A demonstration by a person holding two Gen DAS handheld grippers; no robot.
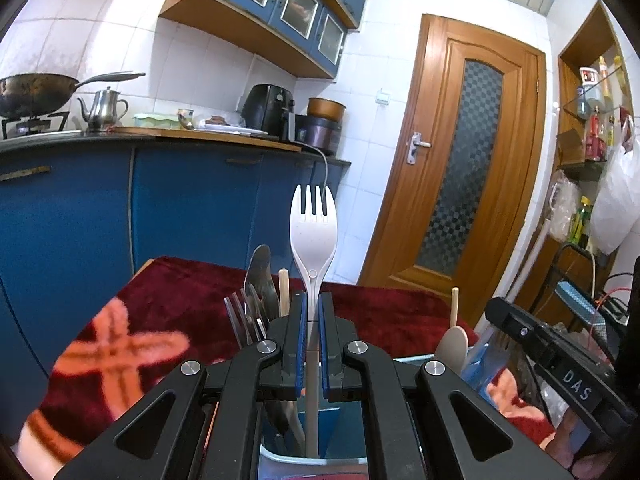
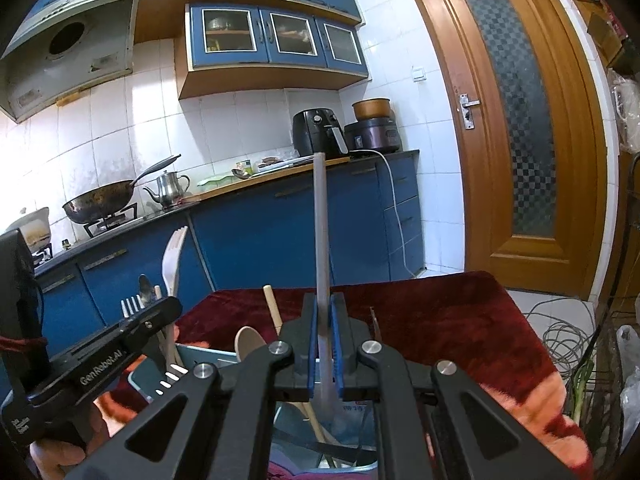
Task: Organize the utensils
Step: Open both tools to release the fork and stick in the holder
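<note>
My left gripper (image 1: pixel 314 308) is clamped narrow on the slim handle of a white plastic spork (image 1: pixel 313 232), blue pads pressed against it on both sides. The spork stands upright, its speckled matte bowl ending in short tines, and its lower end drops into a pale blue holder (image 1: pixel 280 458) right under my fingers. In that same holder stand a clear plastic fork (image 1: pixel 240 320), a shiny metal utensil (image 1: pixel 262 280) and a thin wooden stick (image 1: pixel 284 292).

My right gripper (image 2: pixel 324 316) pinches a long, flat grey handle (image 2: pixel 321 224) that rises straight up; its top end is plain and squared, and its lower end blurs away behind my fingers, so I cannot tell what kind of utensil it is. Just to its left a wooden spoon (image 2: pixel 249 342) leans in a light blue box (image 2: pixel 208 354), whose contents below are dark and hard to make out. My own linkages cut off the bottoms of both containers.

Everything sits on a plush dark red blanket (image 2: pixel 440 320) with orange patterns, soft and fuzzy. Beyond it are glossy blue cabinets (image 2: pixel 280 232) under a dark counter, white wall tiles, a blackened wok (image 2: pixel 98 202) on the stove, a steel kettle (image 2: pixel 168 188), a black air fryer (image 2: pixel 316 132), and a varnished wooden door (image 2: pixel 516 120) with checkered frosted glass.
</note>
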